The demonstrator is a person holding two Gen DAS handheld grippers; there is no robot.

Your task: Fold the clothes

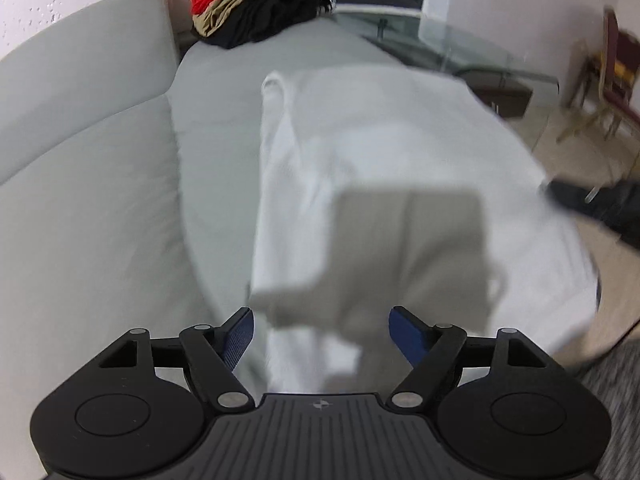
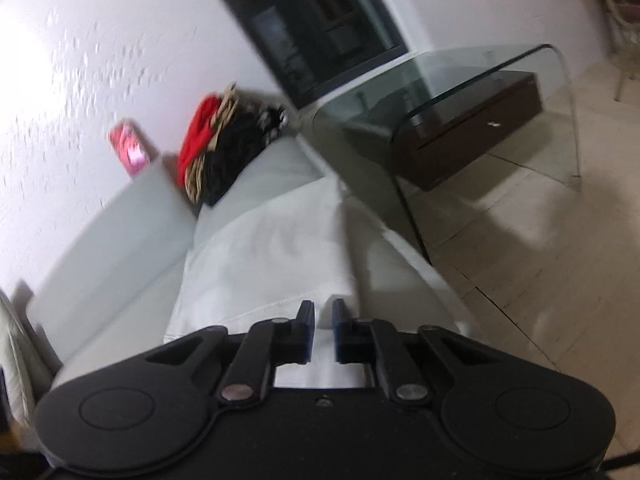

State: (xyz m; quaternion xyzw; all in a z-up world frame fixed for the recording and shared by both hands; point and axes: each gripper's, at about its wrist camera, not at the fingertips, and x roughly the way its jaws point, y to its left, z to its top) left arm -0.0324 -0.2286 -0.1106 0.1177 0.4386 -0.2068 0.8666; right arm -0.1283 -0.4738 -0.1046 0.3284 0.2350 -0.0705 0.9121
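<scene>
1. While the white garment [image 1: 400, 168] lies spread on the grey sofa seat [image 1: 216, 168], the left gripper [image 1: 322, 330] hovers above its near end with fingers wide apart, holding nothing.
2. In the right wrist view the right gripper [image 2: 322, 330] has its fingers nearly together at the garment's stitched hem [image 2: 280, 304]; a narrow gap shows, and I cannot tell whether cloth is pinched.
3. To fold well, I judge each gripper should take one corner of the same edge, gripping every layer.
4. Lift only enough to clear the sofa seat, then carry the edge over evenly so the crease runs straight.
5. Keep clear of the stacked red, tan and black clothes [image 1: 256, 4] at the far end, well apart from the garment.
6. Both views are blurred, so slow the hands before closing.
</scene>
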